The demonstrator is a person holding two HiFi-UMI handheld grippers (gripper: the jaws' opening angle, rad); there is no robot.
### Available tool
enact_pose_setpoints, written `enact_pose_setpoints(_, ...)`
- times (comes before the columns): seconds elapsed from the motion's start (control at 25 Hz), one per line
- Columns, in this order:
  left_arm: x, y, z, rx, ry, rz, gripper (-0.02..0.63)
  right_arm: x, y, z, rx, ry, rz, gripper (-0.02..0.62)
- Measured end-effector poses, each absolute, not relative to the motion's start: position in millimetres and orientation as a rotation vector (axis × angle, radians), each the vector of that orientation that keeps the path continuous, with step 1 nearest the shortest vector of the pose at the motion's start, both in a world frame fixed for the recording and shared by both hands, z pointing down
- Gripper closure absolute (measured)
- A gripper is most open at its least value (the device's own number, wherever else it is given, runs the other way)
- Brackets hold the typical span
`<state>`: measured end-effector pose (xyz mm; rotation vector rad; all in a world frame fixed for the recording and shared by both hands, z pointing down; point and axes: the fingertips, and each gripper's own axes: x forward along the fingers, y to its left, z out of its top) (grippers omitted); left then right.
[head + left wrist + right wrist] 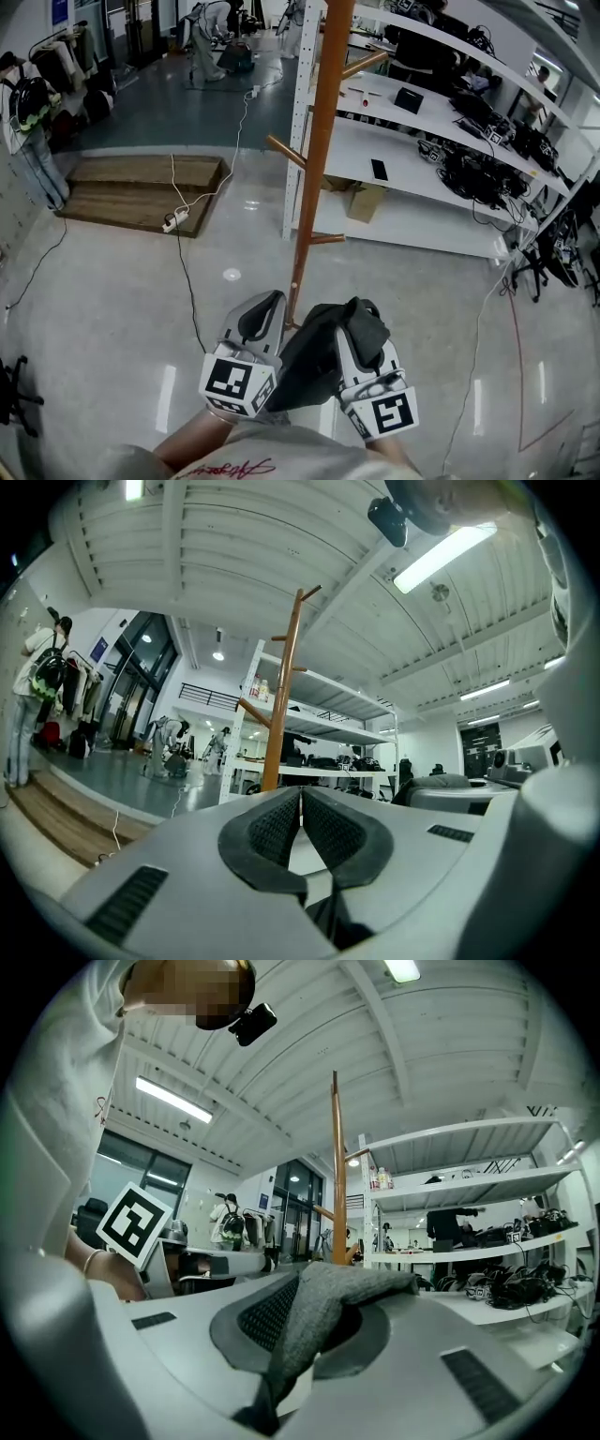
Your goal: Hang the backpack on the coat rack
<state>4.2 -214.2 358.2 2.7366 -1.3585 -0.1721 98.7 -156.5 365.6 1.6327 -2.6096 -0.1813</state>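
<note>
The coat rack (317, 159) is a tall orange-brown wooden pole with short pegs, standing on the floor just ahead of both grippers. The dark grey backpack (305, 361) hangs between the grippers. My right gripper (364, 323) is shut on a thick fold of its fabric (328, 1293), which drapes over the jaws. My left gripper (267, 302) has its pads (281, 827) pressed together, and a thin dark strap (336, 921) shows low between them. The pole appears straight ahead in the left gripper view (281, 705) and in the right gripper view (337, 1176). Most of the bag is hidden below the grippers.
White shelving (412, 122) with electronics and cables stands right behind the rack, with a cardboard box (364, 200) under it. A low wooden platform (141, 192) and a power strip with its cable (173, 220) lie to the left. A person (202, 37) bends over far back.
</note>
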Motion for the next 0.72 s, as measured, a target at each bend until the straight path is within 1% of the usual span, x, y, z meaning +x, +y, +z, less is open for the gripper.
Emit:
enact_pose_setpoints(0.28, -4, -271, 367, 2.759, -1.291, -0.134, 0.584, 86, -215, 382, 1.698, -2.597, -0.042, 0.558)
enact_pose_setpoints(0.72, -27, -298, 373, 2.71, -1.327, -0.142, 0.584, 63, -270, 396, 1.633, -2.575, -0.034, 0.558)
